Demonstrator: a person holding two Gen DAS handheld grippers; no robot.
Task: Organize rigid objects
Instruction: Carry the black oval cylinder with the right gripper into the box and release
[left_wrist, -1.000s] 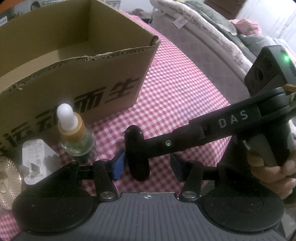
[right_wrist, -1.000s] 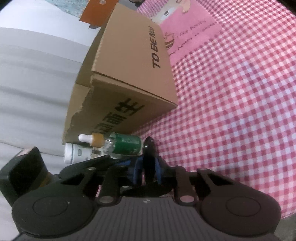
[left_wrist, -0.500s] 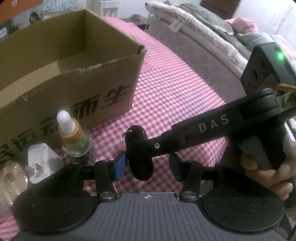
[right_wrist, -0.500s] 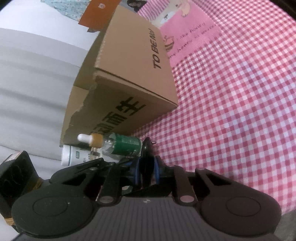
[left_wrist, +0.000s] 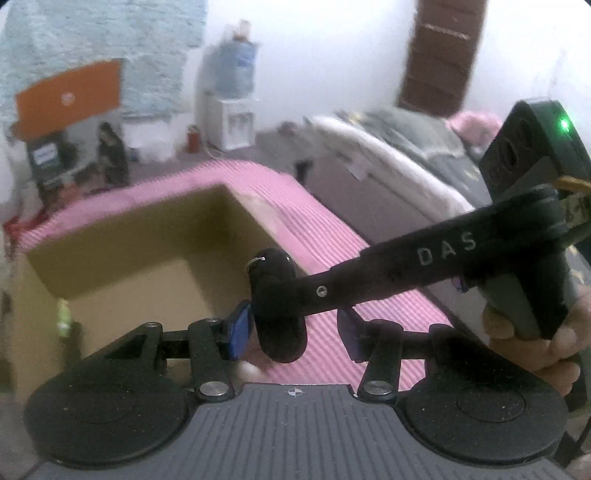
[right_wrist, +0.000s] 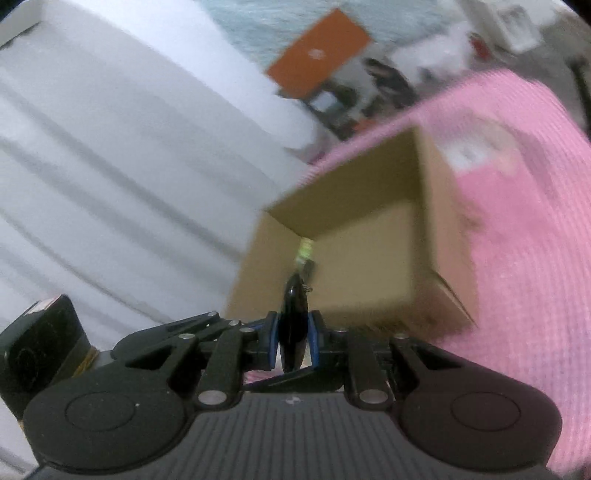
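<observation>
Pink checked desk (left_wrist: 325, 236) under an open cardboard box (left_wrist: 155, 236), with a bed (left_wrist: 399, 162) beyond the box and a water dispenser (left_wrist: 232, 110) against the far wall. Flat black oval object (right_wrist: 293, 328) held above the box's near edge, long axis upright, small ring on top. Something green (right_wrist: 306, 254), blurred, inside the box. Right gripper (right_wrist: 293, 341) pinching the black object. Left gripper (left_wrist: 291, 332) spread around it, pads apart from it.

Black oval fob (right_wrist: 293, 325), edge-up, over open carton (right_wrist: 436, 229)

A water dispenser (left_wrist: 232, 107) and orange board (left_wrist: 68, 99) stand beyond — blurred, perhaps a bed (left_wrist: 399, 155) alongside.
</observation>
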